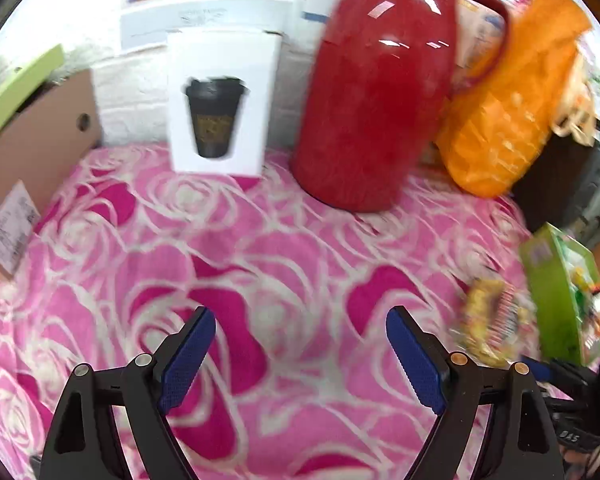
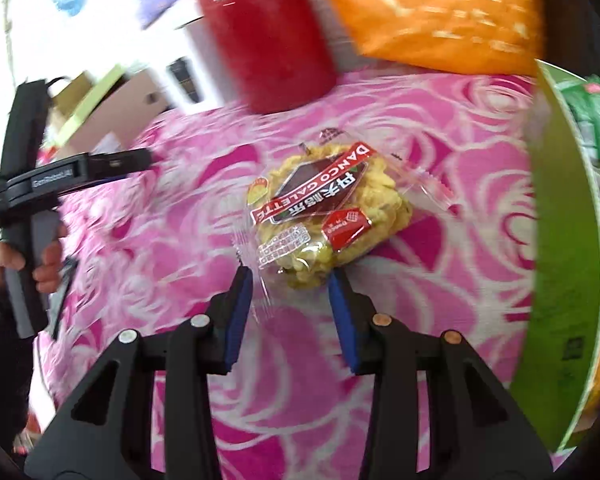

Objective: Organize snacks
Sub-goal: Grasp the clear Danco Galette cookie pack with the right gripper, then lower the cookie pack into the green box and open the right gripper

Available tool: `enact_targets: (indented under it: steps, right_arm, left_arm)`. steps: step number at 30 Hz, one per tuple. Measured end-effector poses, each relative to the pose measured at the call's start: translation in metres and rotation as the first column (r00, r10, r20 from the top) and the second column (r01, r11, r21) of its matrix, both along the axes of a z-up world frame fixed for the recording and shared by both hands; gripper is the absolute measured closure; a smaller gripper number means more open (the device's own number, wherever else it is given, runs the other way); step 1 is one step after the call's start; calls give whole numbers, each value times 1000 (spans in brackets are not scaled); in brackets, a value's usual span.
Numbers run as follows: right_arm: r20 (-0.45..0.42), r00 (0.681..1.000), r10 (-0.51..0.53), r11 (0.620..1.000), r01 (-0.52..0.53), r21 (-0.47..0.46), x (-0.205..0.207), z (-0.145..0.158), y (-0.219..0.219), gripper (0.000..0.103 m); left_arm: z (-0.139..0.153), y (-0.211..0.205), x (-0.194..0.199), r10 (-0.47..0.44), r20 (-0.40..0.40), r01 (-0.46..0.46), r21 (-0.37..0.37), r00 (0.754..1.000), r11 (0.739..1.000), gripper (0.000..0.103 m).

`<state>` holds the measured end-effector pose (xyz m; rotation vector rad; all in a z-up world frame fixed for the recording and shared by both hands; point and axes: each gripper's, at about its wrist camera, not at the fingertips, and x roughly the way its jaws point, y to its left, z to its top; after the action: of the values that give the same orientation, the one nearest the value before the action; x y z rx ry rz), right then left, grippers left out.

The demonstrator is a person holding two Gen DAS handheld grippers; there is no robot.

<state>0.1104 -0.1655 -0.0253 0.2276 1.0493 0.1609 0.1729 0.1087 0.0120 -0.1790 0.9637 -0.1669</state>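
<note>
Right wrist view, from left to right: the left gripper (image 2: 140,158) hangs over the pink rose cloth (image 2: 148,240), held in a hand (image 2: 46,262); mid-frame a clear snack packet (image 2: 324,216) lies flat on the cloth; the green box (image 2: 564,264) stands at the right edge. The right gripper (image 2: 290,280) is open, its blue pads (image 2: 240,300) flanking the packet's near end; motion blur hides whether they touch the wrapper. In the left wrist view, the left gripper (image 1: 300,332) is open and holds nothing. To grasp well, close on the bulky biscuit body rather than the loose film edge, then lift it towards the box.
</note>
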Motion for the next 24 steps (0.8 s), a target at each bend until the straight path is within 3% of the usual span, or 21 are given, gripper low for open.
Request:
enact_targets:
  steps: [3, 5, 7, 10, 14, 15, 16, 18, 22, 24]
  right_arm:
    - [1, 1000, 9, 999, -9, -44, -1, 3, 7, 59]
    - [8, 1000, -15, 999, 15, -49, -2, 5, 4, 47]
    - [13, 999, -30, 998, 30, -51, -5, 8, 1, 46]
    - [8, 999, -54, 997, 54, -50, -6, 7, -3, 46]
    - [16, 997, -71, 997, 72, -38, 1, 1, -6, 46]
    - [25, 997, -73, 996, 74, -40, 4, 0, -6, 46]
    - [30, 997, -78, 995, 79, -54, 8, -3, -4, 43]
    - [25, 996, -82, 990, 85, -113, 12, -9, -2, 48]
    - [55, 993, -100, 991, 105, -78, -2, 1, -6, 60]
    - [72, 992, -106, 991, 111, -71, -11, 11, -8, 60]
  left_arm:
    - [1, -27, -6, -93, -3, 93, -49, 996, 994, 14]
    - [0, -49, -3, -158, 1, 158, -69, 987, 985, 16]
    - [-3, -73, 0, -237, -11, 234, -115, 971, 965, 22]
    - [-9, -101, 7, -300, -27, 293, -141, 954, 946, 22]
    - [-22, -118, 16, -294, -74, 279, -159, 953, 947, 23]
    - [-23, -119, 18, -288, -80, 272, -171, 954, 947, 29]
    - [-26, -122, 20, -286, -86, 269, -174, 954, 947, 41]
    - [-30, -122, 17, -281, -100, 264, -153, 954, 952, 56]
    - [-23, -120, 4, -256, -80, 246, -124, 963, 961, 63]
    - [-16, -122, -2, -256, -68, 248, -118, 964, 962, 65]
